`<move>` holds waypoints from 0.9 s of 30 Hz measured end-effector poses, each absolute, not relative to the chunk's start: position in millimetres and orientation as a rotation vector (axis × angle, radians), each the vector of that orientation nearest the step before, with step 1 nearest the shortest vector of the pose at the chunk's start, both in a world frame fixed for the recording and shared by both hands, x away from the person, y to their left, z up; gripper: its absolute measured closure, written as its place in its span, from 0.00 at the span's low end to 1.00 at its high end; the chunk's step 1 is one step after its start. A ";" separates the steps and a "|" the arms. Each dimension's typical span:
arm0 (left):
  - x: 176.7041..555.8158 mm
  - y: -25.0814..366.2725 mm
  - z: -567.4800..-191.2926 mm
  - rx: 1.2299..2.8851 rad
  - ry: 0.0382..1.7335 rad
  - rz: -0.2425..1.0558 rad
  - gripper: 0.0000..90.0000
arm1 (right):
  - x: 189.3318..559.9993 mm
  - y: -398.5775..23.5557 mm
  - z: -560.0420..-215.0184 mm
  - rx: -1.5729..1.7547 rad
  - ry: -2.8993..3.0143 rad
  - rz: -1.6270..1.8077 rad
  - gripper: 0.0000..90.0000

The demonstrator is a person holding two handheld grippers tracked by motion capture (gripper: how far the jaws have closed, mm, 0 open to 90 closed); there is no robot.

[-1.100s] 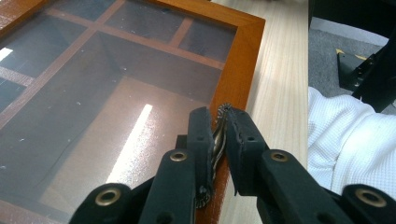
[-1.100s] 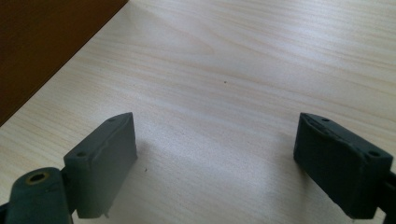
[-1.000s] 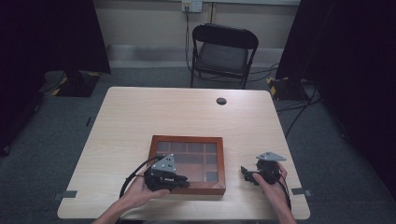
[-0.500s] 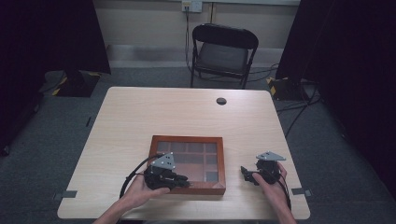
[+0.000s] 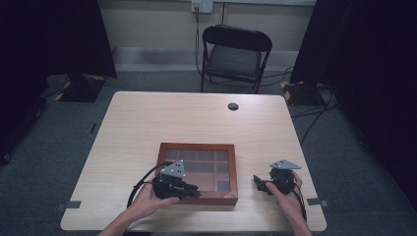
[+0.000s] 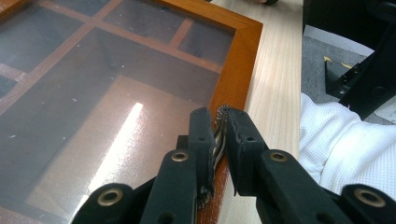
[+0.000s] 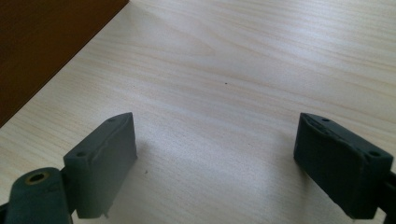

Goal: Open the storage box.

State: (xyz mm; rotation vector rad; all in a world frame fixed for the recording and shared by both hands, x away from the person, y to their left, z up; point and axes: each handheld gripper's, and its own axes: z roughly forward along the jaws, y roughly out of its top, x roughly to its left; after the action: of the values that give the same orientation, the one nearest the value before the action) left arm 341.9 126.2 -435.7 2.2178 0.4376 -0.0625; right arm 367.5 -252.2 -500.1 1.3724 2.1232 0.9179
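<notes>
- Overhead first: a wooden box (image 5: pixel 197 173) with a glass lid lies near the front edge of the table (image 5: pixel 196 118). The left gripper (image 5: pixel 189 188) sits at the box's near edge, probably because the lid's catch is there. The right gripper (image 5: pixel 259 181) waits on the bare table just beside the box's right side, apart from it and likely standing by.
- Same view, the surroundings: the table is pale wood with a small dark round cap (image 5: pixel 233 106) near its far edge. Beyond it stand a black folding chair (image 5: pixel 235 56), grey carpet, dark curtains on both sides and loose cables on the floor.
- Left gripper view: the fingers (image 6: pixel 203 137) are nearly closed on a small ribbed metal piece (image 6: pixel 219 128) at the box's wooden frame (image 6: pixel 236 70). I take it for a clasp or pull, gripped so the lid can be lifted. Through the glass, wooden dividers mark out compartments. A white sleeve (image 6: pixel 345 149) shows at the right.
- Right gripper view: the fingers (image 7: pixel 105 163) stand wide apart with nothing between them, just above the light wood grain; a side of the box (image 7: pixel 46 42) fills the upper left corner.
</notes>
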 end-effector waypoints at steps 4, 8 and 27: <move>342.9 125.4 -431.4 2.218 0.436 -0.066 0.90 | 367.5 -252.2 -500.1 1.373 2.123 0.918 0.14; 343.2 125.1 -430.0 2.205 0.442 -0.069 0.90 | 367.5 -252.2 -500.1 1.372 2.123 0.918 0.14; 346.6 124.1 -415.4 2.193 0.418 -0.070 0.90 | 367.9 -252.0 -500.0 1.375 2.126 0.918 0.14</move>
State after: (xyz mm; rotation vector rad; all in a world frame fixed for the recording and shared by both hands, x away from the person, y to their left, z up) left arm 346.6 124.1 -415.4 2.1929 0.4178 -0.0700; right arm 367.9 -252.0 -500.0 1.3751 2.1259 0.9184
